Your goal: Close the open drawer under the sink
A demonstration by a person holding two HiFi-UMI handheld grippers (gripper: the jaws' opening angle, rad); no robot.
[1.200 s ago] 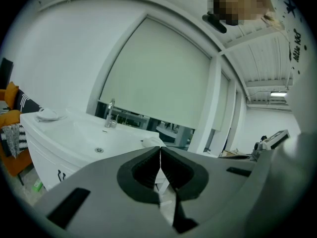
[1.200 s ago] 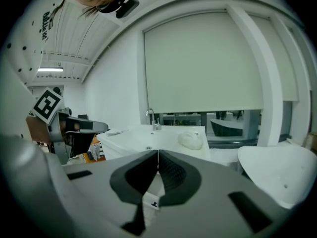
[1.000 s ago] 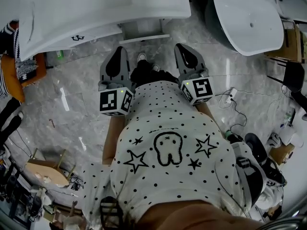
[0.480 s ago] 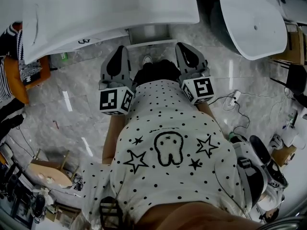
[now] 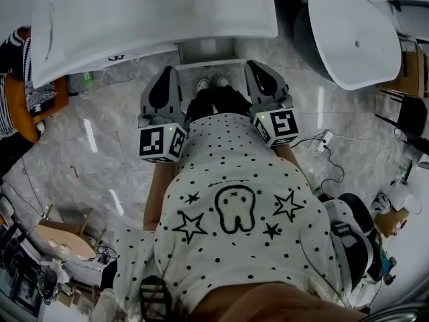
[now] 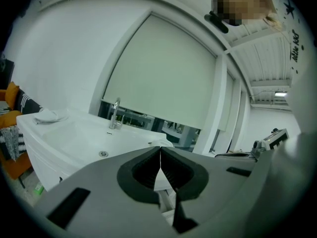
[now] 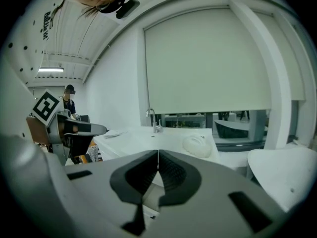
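The sink (image 5: 154, 19) is glossy white and smooth, like glazed ceramic, and so is the tub (image 5: 348, 32) beside it. The tap (image 6: 115, 114) is shiny metal. The drawer (image 5: 208, 49) looks smooth and white. The floor (image 5: 100, 139) is polished grey marbled stone or tile with bright reflections. The left gripper (image 6: 160, 155) and right gripper (image 7: 158, 155) have matt grey plastic shells and black ribbed pads (image 6: 146, 171). The shirt (image 5: 234, 247) is soft white printed cloth. The blind (image 6: 163, 73) is matt.

The sink (image 5: 154, 19) hides most of the drawer (image 5: 206, 49)
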